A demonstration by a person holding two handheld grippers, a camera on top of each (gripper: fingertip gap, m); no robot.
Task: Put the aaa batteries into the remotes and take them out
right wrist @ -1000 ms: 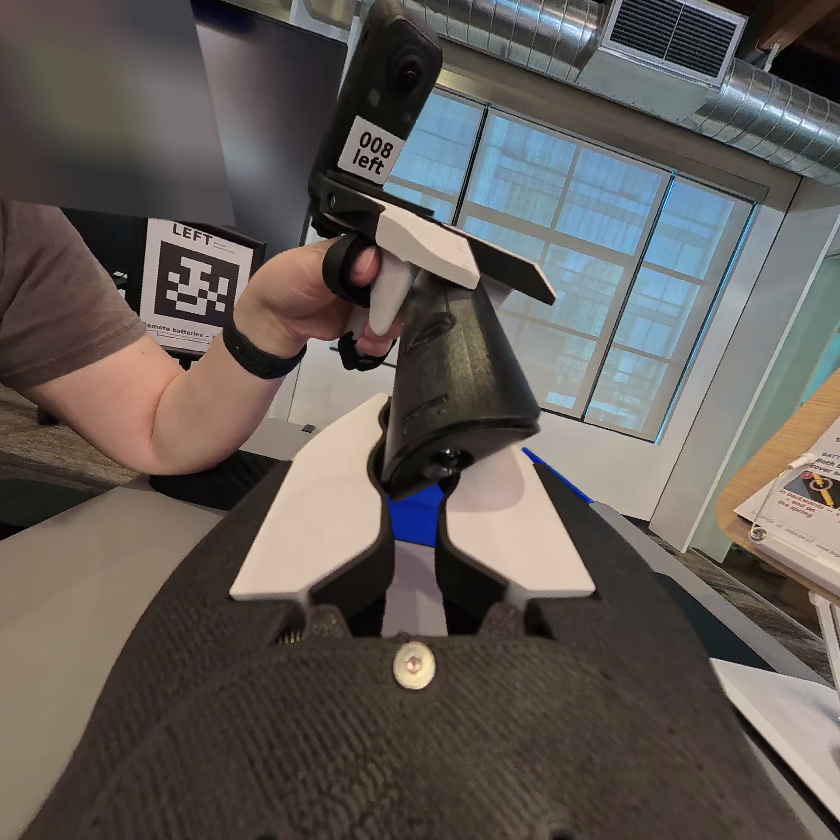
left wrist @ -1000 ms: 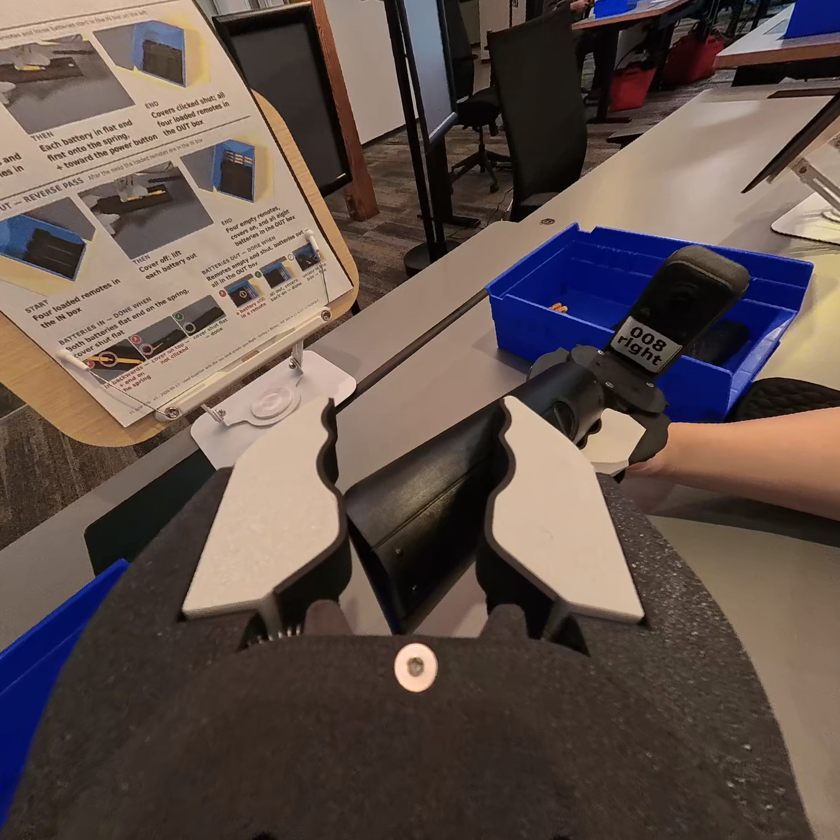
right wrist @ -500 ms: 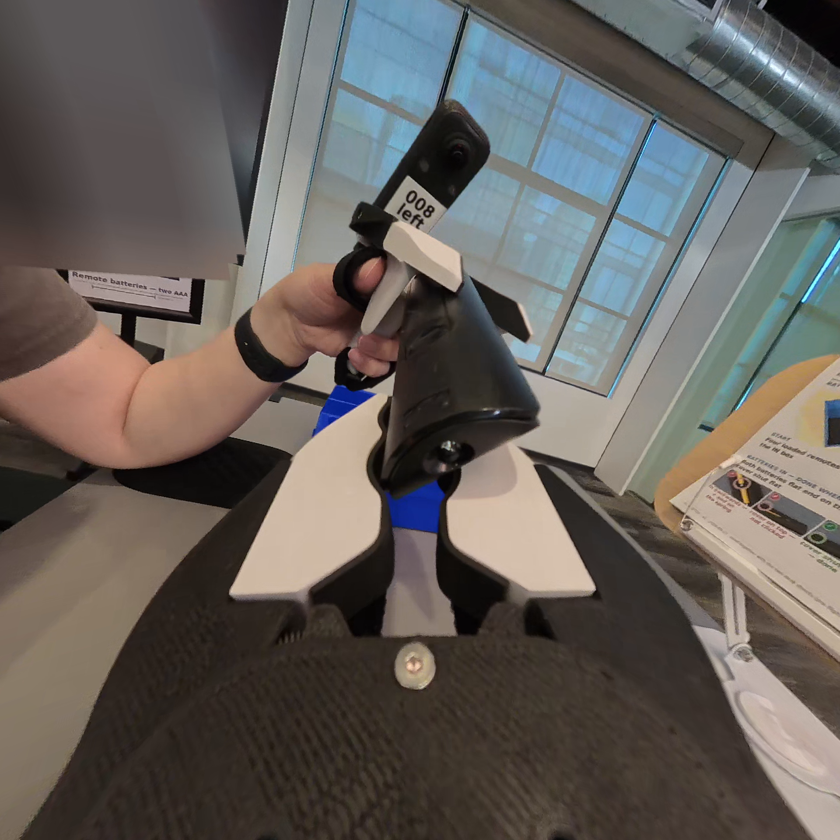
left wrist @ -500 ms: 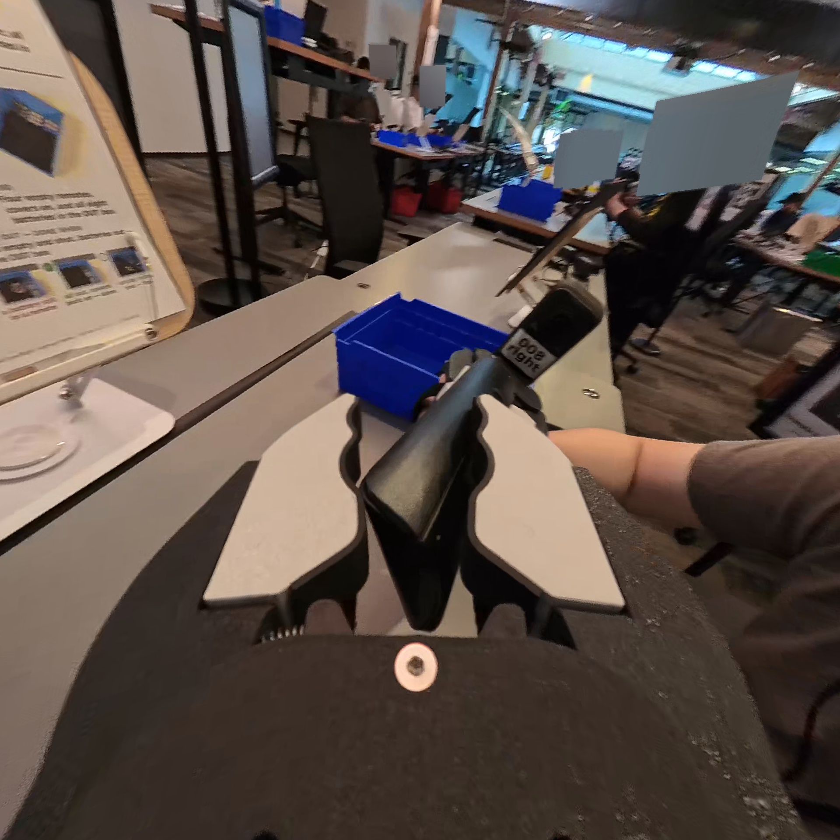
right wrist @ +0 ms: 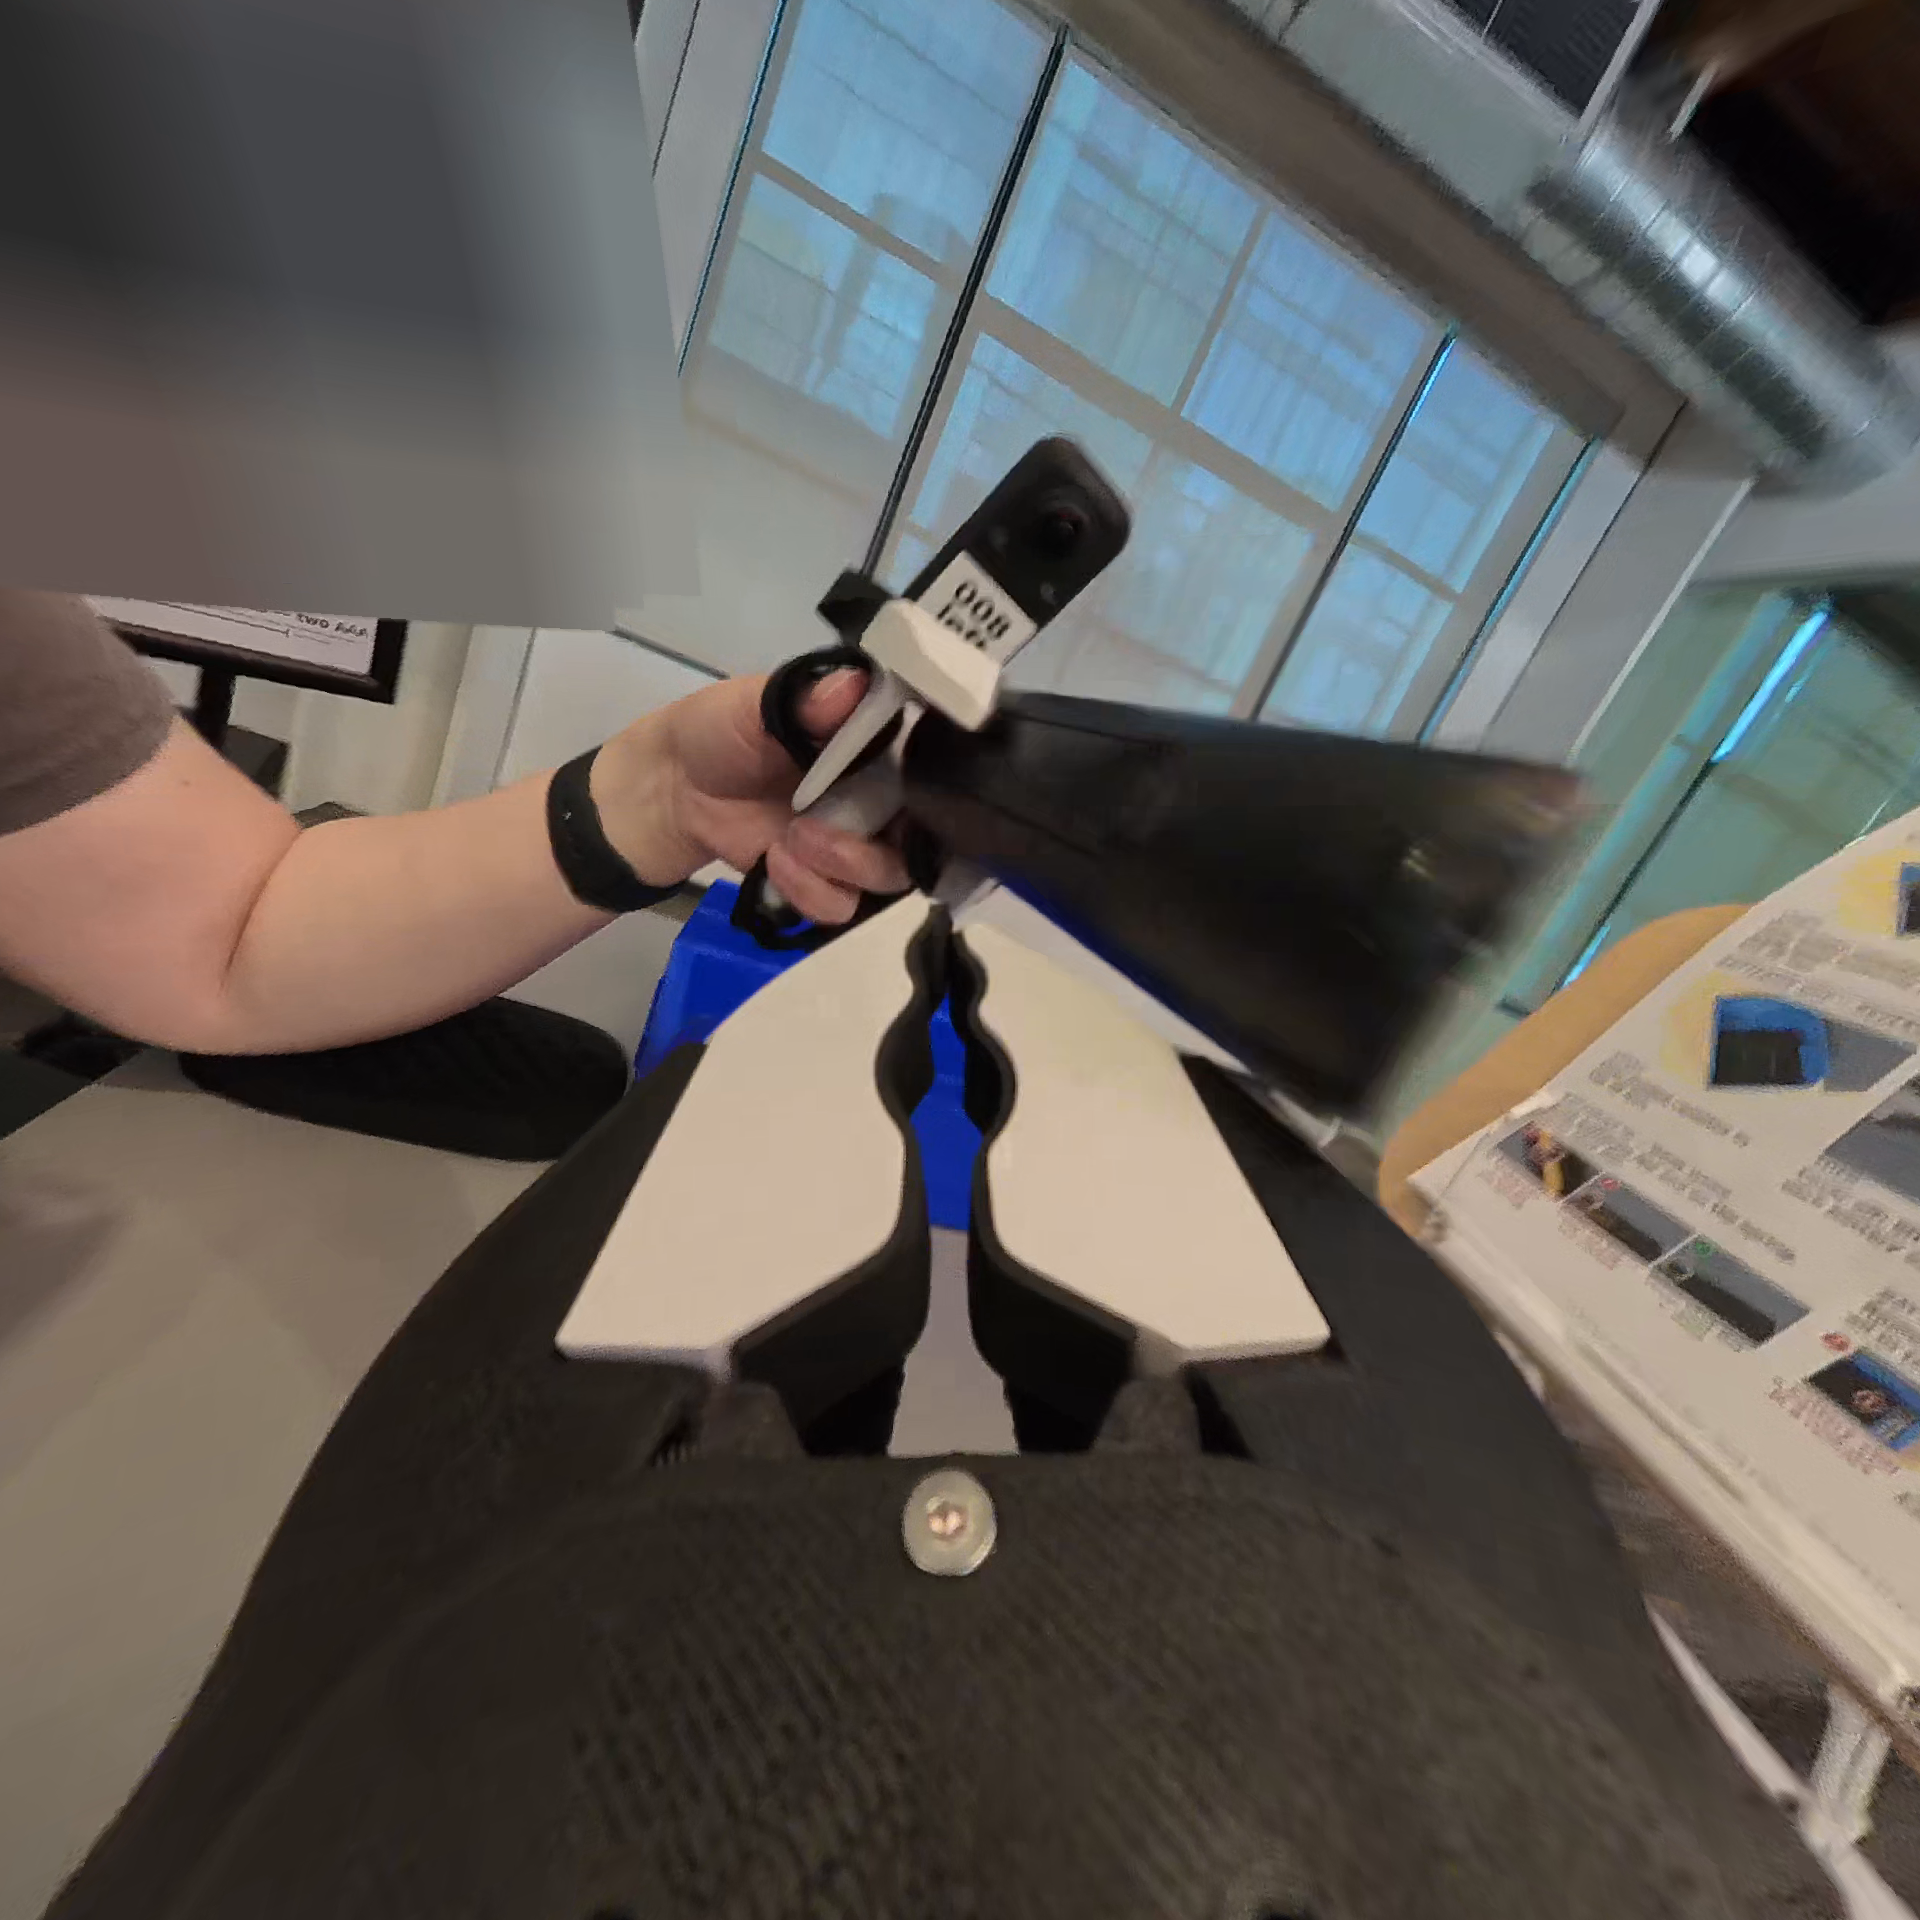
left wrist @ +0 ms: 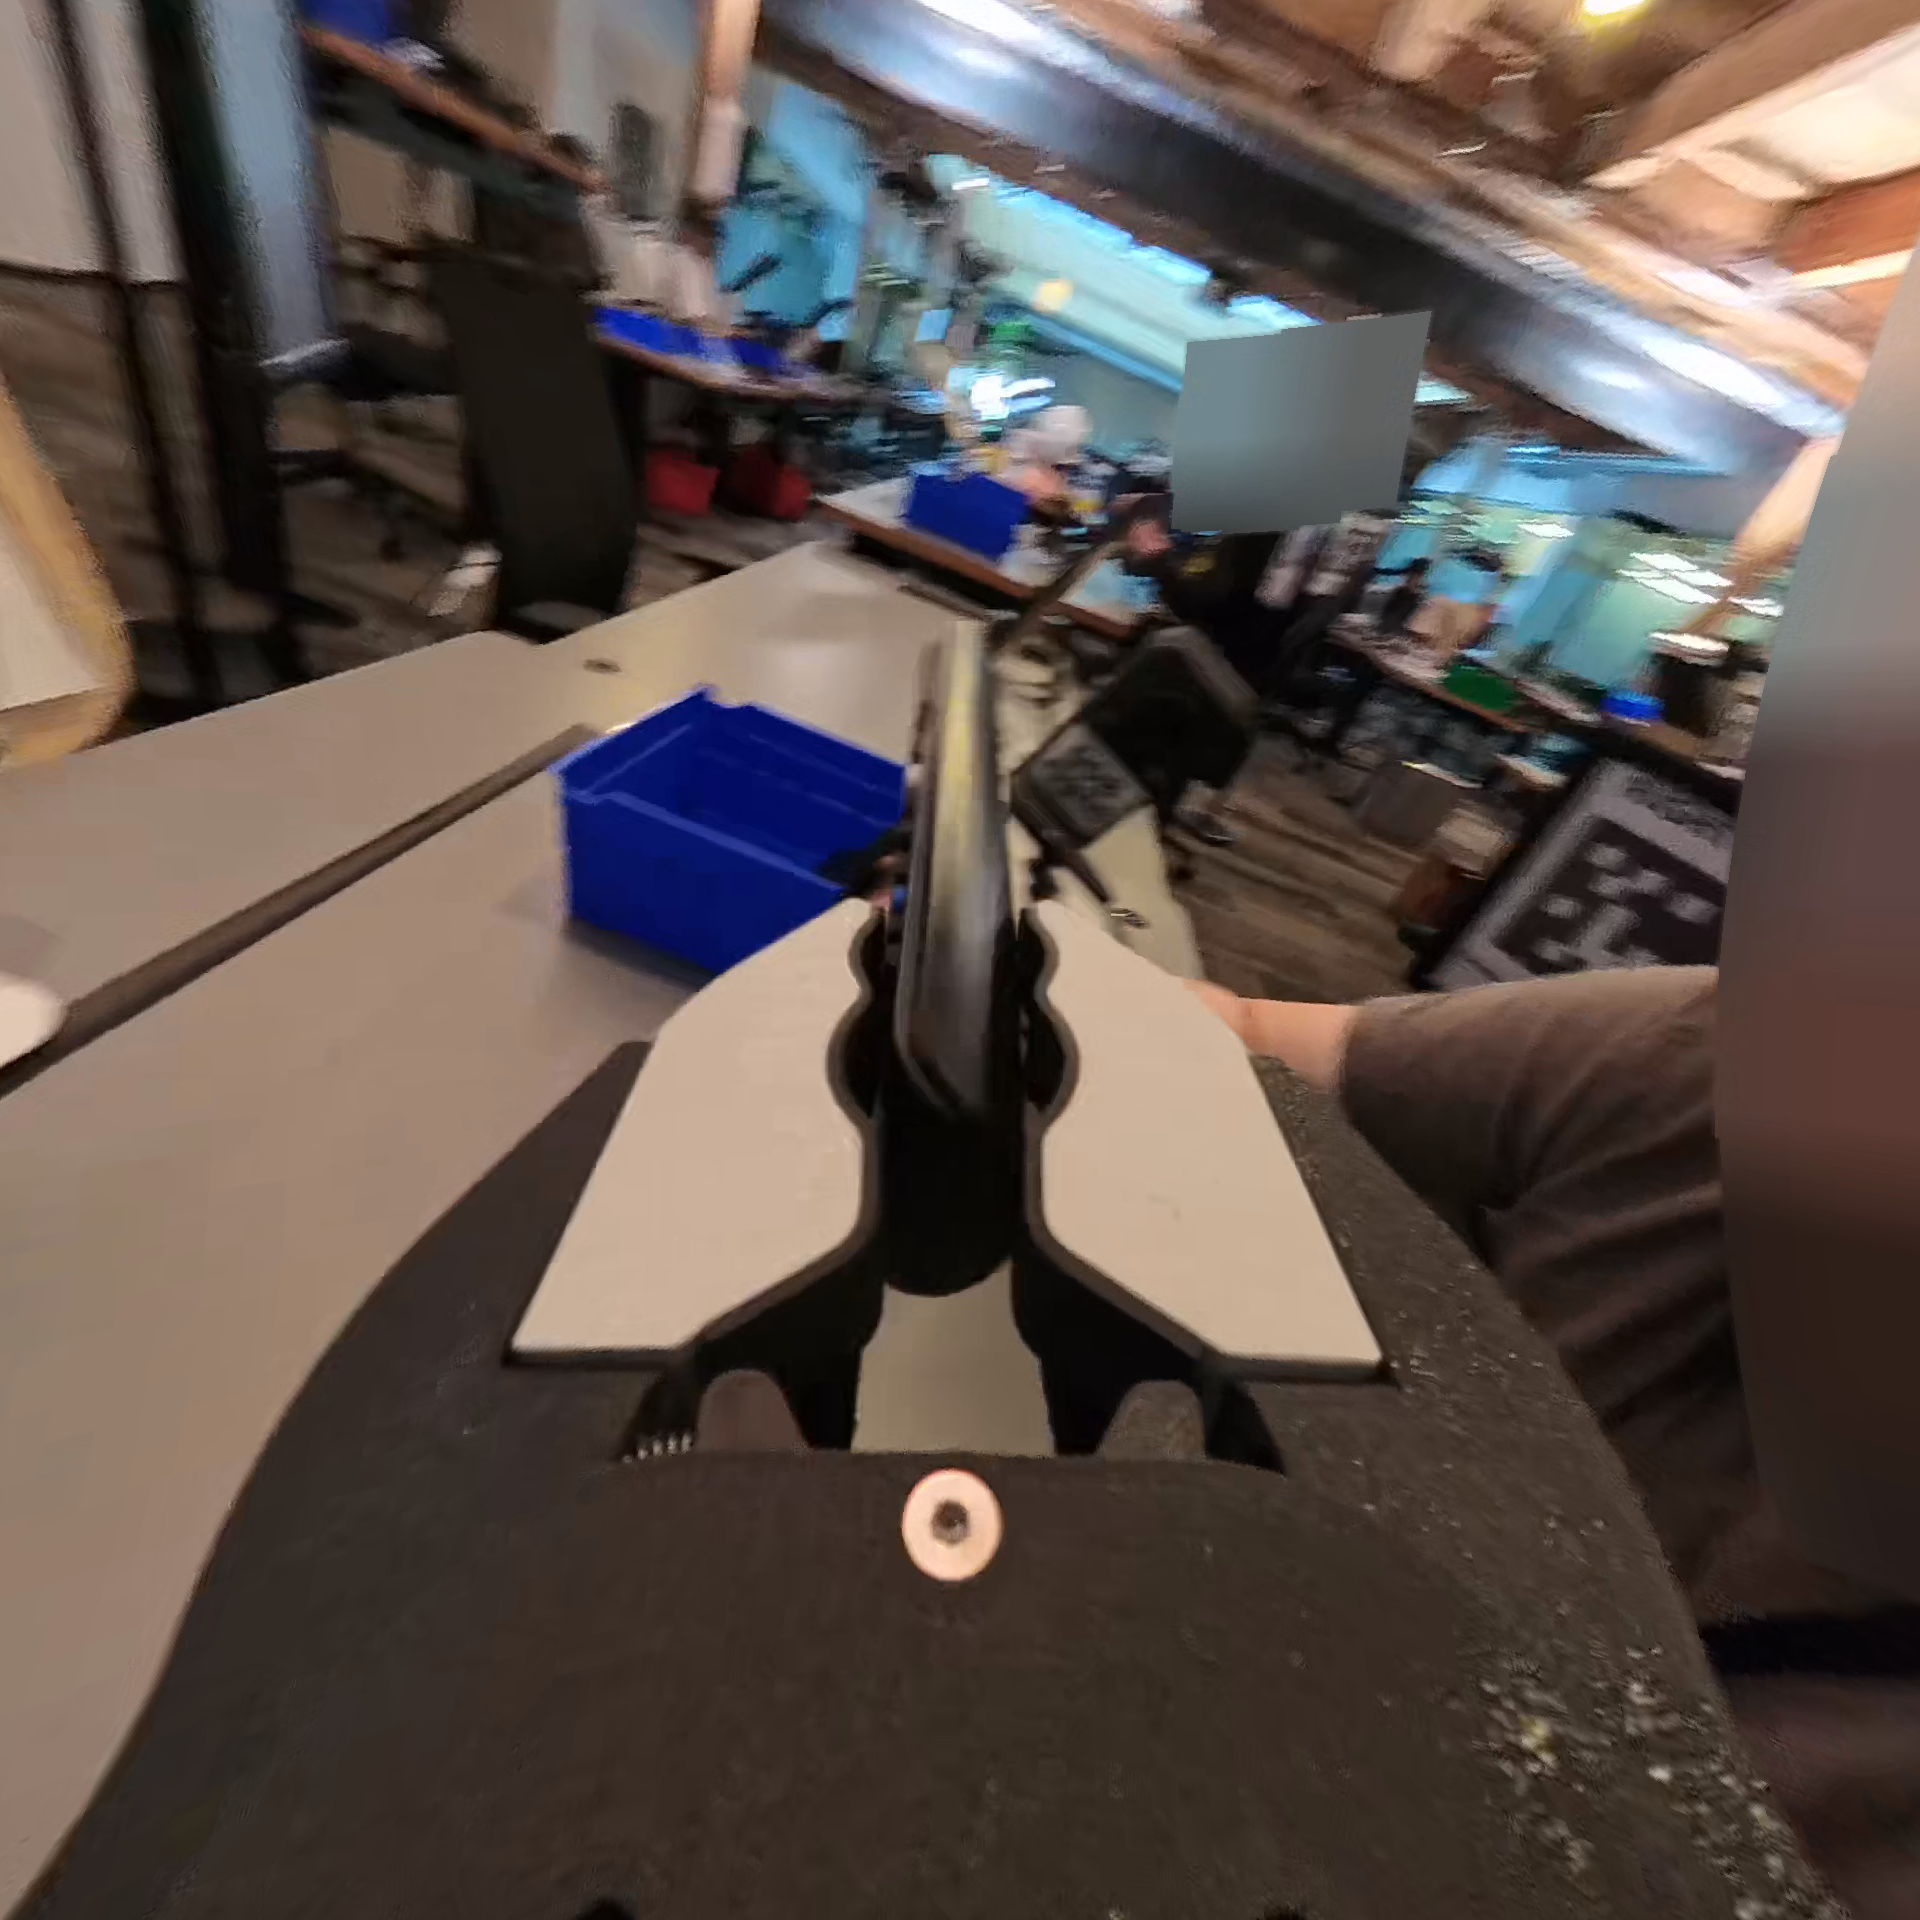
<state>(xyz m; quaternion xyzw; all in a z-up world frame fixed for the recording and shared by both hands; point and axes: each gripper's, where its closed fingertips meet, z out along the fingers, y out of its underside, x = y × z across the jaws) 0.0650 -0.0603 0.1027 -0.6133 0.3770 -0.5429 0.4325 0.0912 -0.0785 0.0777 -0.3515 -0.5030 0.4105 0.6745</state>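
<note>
**Remote held edge-on over the counter**

While the black remote (left wrist: 951,914) is seen edge-on in the left wrist view, it is clamped between the jaws of the left tool (left wrist: 948,1023), which are closed onto its thin sides, with its far end projecting forward above the grey counter (left wrist: 312,1039). In the right wrist view, the right tool (right wrist: 943,940) is seen with its jaws drawn almost together and nothing between them; only a narrow slit is left. Just beyond its tips the remote is carried crosswise in the air, blurred by motion.

For the step in hand, judged to be turning the remote so its battery cover can be reached, the left grip should be kept firm near the remote's end, and the cover side presented to the right tool before any push is made. A slip is likely if the thin edges alone are pinched.

Farther off, a blue bin (left wrist: 717,842) stands near the far edge of the counter; whether batteries lie in it cannot be told. An instruction sheet (right wrist: 1704,1132) on a stand and a white label on the left tool's camera bear printed writing, not reproduced here.
</note>
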